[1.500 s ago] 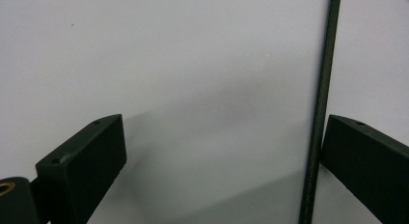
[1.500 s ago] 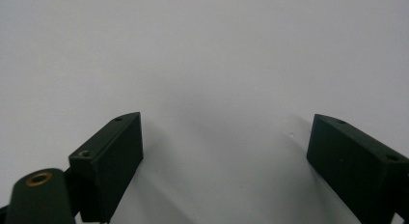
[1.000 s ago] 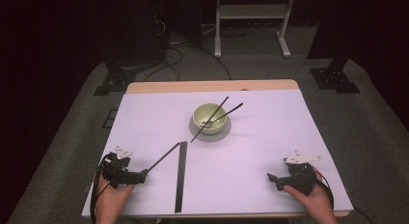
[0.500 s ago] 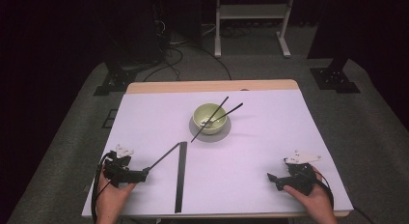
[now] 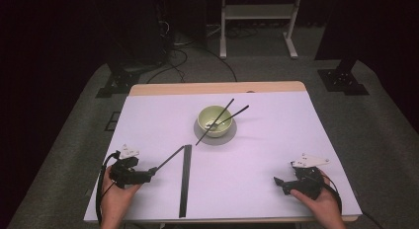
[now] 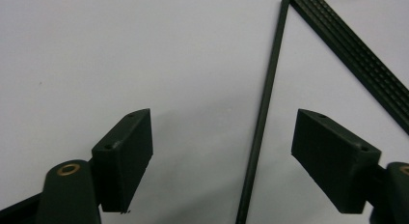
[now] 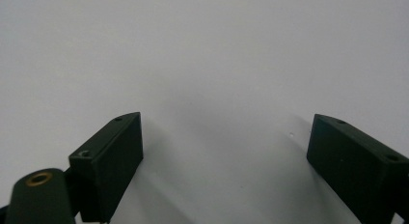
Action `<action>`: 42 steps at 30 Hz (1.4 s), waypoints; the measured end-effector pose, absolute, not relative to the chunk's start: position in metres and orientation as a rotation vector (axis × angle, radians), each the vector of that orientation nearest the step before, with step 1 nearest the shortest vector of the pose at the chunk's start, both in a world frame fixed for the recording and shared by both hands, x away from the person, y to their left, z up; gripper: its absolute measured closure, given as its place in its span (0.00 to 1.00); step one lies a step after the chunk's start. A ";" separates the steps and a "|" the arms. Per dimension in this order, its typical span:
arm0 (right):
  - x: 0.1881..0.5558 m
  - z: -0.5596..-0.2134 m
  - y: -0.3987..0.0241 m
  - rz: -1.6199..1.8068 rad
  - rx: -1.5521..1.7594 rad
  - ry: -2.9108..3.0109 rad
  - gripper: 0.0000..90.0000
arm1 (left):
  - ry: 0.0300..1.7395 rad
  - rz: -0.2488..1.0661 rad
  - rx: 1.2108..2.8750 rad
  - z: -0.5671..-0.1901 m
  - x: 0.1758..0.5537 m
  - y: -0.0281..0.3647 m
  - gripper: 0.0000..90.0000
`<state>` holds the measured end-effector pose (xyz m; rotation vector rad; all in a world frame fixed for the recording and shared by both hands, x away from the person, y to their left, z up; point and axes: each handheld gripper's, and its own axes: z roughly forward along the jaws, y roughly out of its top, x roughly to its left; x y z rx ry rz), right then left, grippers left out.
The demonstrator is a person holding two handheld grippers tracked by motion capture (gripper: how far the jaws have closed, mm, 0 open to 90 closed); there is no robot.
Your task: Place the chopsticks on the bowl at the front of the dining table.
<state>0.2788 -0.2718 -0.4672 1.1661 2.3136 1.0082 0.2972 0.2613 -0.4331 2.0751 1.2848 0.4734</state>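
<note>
A thin black chopstick (image 5: 167, 160) is seen lying flat on the white surface (image 5: 257, 155) at the near left, slanting from the left gripper (image 5: 148, 172) up to the far end of a long, ribbed black strip (image 5: 185, 182), which it meets. The left gripper's jaws have just been closing, yet stand apart around the straight, matte stick (image 6: 263, 118) without pressing it. At the near right the right gripper (image 5: 277, 182) is held low, jaws wide apart over bare surface.
</note>
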 end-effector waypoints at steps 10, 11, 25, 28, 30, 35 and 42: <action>0.279 -0.467 -0.272 1.008 1.166 2.314 0.12 | 1.220 0.399 2.089 -0.433 0.306 0.256 0.44; 0.279 -0.467 -0.272 1.008 1.166 2.314 0.12 | 1.211 0.388 2.096 -0.434 0.308 0.254 0.45; 0.279 -0.467 -0.272 1.008 1.166 2.314 0.12 | 1.174 0.325 2.116 -0.437 0.319 0.245 0.67; 0.279 -0.467 -0.272 1.008 1.164 2.314 0.12 | 1.176 0.318 2.117 -0.438 0.320 0.245 0.71; 0.279 -0.467 -0.272 1.007 1.164 2.314 0.12 | 1.172 0.308 2.112 -0.438 0.322 0.244 0.72; 0.279 -0.467 -0.272 1.007 1.165 2.314 0.12 | 1.172 0.285 2.111 -0.441 0.326 0.241 0.78; 0.279 -0.467 -0.272 1.008 1.164 2.314 0.12 | 1.173 0.287 2.123 -0.443 0.328 0.241 0.82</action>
